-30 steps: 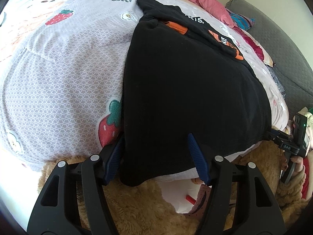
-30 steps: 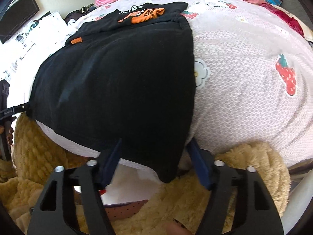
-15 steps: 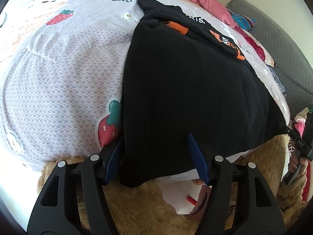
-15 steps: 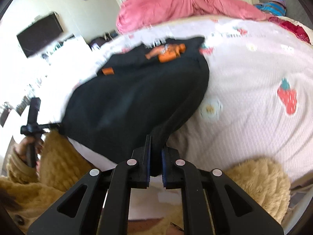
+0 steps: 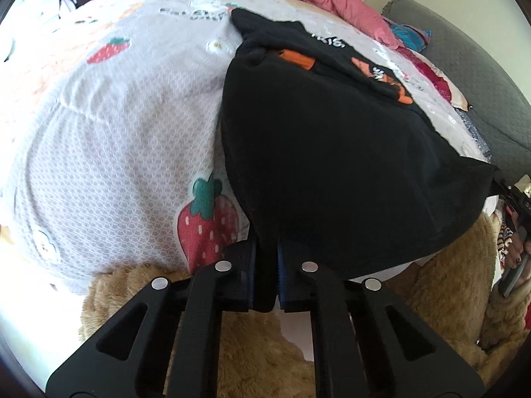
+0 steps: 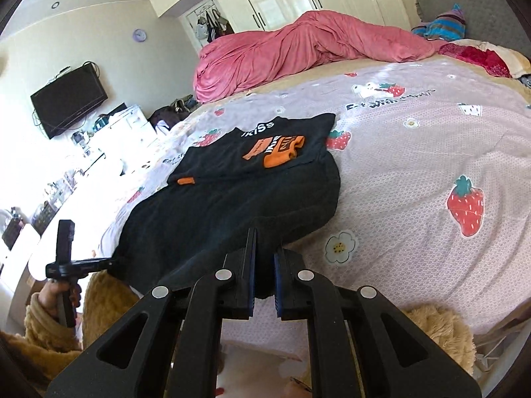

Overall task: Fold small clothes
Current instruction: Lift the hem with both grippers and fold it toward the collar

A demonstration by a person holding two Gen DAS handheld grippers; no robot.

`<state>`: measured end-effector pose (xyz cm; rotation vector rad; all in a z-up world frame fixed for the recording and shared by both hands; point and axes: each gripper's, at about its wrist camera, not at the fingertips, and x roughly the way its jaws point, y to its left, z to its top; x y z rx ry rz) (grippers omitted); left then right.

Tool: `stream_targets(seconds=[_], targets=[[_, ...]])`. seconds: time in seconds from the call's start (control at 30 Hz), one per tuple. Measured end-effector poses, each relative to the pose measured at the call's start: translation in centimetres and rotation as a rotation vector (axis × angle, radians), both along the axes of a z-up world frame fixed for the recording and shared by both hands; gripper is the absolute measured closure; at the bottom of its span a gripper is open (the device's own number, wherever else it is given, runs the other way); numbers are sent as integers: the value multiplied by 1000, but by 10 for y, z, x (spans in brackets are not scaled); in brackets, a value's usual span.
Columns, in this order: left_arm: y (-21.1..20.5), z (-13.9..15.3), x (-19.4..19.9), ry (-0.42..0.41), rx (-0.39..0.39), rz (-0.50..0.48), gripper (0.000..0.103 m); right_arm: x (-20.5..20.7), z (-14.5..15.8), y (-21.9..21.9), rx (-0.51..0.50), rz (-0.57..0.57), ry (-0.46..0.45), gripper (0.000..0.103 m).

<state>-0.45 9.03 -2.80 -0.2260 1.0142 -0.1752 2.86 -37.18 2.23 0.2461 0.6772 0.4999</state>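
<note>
1. Here, a black T-shirt (image 6: 232, 205) lies on a bed (image 6: 415, 172) covered in a strawberry-print sheet, its orange chest print (image 6: 275, 149) at the far end and its hem at the near edge of the bed.
2. The left hand-held gripper (image 5: 265, 278) is closed tight on the hem's left corner; black cloth fills the narrow gap between its blue pads.
3. The right hand-held gripper (image 6: 264, 282) is likewise pinched shut on the hem's right corner, so each tool holds its own near corner.
4. The shirt's long axis runs straight away from both tools, from hem toward collar, and the body stretches out ahead of them.
5. The held hem looks lifted slightly off the sheet, while the collar end rests flat.
6. Judging by this, the next move is to carry both corners forward over the shirt toward the collar, keeping them level so the fold lands square.
7. A pink duvet (image 6: 298, 49) is heaped well beyond the shirt.
</note>
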Motion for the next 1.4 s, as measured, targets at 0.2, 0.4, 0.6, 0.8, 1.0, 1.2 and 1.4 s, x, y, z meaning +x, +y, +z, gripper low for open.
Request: stream_targets(seconds=[0.2,0.4,0.6,0.8,1.0,1.2,1.4], targets=[[10,29,1,-81,-73,5,100,5,6,-3,5,-18,-20,95],[19,58,10,-162,-104,27,100,11,19,-4,8,-31,-55,95],[23,80,23,-218,-112,30,100,20,33,-4,0,-46,-92,95],[31,98,40,-277,-143,66,100,32,44,-7,5,-74,-114,95],[34,111,56,-322,-150,85,100,43,51,-7,0,-93,-129,95],[35,120,71,-353,-165,103,100,56,58,-6,2,-112,-137,95],[37,124,82,-372,-177,124,100,68,64,-3,-2,-127,-150,95]])
